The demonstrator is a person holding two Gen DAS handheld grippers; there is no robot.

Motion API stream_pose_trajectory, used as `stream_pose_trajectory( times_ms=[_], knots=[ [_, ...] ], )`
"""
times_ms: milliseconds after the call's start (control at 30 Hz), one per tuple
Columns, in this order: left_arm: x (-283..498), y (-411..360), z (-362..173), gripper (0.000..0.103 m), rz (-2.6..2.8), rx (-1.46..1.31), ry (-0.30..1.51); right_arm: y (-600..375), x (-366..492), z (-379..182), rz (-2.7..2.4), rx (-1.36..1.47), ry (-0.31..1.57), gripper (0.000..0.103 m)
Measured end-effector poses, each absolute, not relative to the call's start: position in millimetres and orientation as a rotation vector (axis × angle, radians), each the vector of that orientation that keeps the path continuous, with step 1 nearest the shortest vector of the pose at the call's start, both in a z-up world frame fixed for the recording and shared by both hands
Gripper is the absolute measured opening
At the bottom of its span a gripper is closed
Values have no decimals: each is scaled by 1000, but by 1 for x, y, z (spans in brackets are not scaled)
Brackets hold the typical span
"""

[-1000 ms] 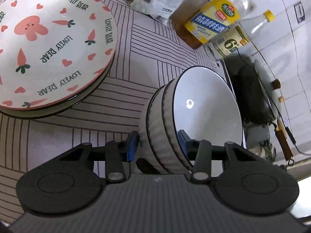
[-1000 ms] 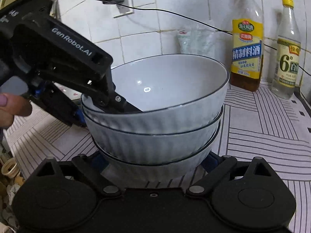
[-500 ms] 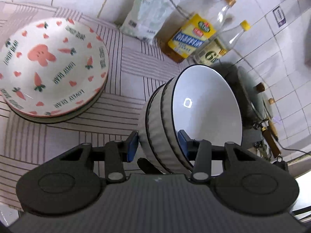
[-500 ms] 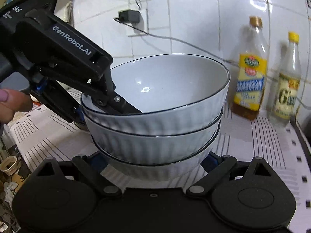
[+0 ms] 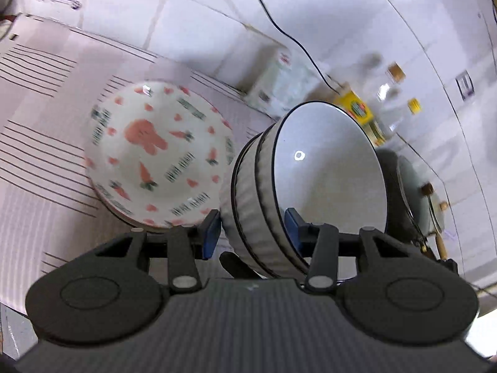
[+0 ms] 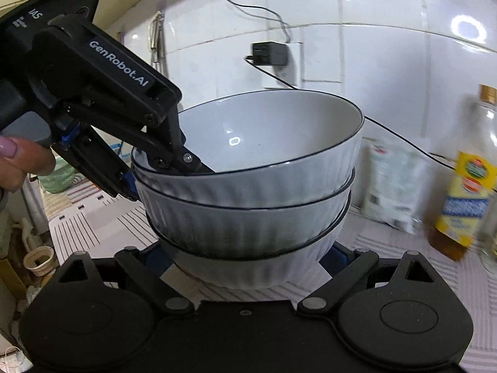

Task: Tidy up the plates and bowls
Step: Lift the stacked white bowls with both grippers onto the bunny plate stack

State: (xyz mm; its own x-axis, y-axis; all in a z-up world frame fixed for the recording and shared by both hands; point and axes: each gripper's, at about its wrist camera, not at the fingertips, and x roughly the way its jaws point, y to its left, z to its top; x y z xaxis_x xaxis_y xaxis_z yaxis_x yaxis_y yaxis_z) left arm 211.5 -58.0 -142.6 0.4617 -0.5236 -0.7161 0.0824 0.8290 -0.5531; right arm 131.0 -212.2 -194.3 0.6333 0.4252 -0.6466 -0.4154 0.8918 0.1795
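A stack of three white ribbed bowls with dark rims (image 6: 248,192) is held in the air above the counter. My left gripper (image 5: 253,230) is shut on the stack's rim, one finger inside the top bowl (image 5: 323,168) and one outside. My right gripper (image 6: 245,258) is shut on the bottom bowl from both sides. The left gripper also shows in the right wrist view (image 6: 161,168), clamped on the near left rim. A stack of rabbit-and-carrot plates (image 5: 158,152) lies on the counter to the left of the bowls.
Two bottles (image 6: 469,186) and a white bag (image 6: 391,186) stand against the tiled wall. A dark pot with a lid (image 5: 413,192) sits to the right. A plug and cable (image 6: 270,52) hang on the wall. The striped counter mat (image 5: 40,130) lies below.
Both grippers have lifted the bowl stack higher off the counter. The plates, bottles and bag now look smaller and farther below.
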Motion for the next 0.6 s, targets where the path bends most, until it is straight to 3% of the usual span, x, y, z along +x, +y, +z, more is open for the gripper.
stream_pose_trajectory(
  times_ms=[300, 600],
  knots=[
    [249, -14, -140, 44, -345, -464, 1061, -172, 170, -211, 520, 51, 741, 97],
    [298, 4, -173, 44, -390, -426, 1166, -148, 191, -248, 446, 71, 809, 97]
  ],
)
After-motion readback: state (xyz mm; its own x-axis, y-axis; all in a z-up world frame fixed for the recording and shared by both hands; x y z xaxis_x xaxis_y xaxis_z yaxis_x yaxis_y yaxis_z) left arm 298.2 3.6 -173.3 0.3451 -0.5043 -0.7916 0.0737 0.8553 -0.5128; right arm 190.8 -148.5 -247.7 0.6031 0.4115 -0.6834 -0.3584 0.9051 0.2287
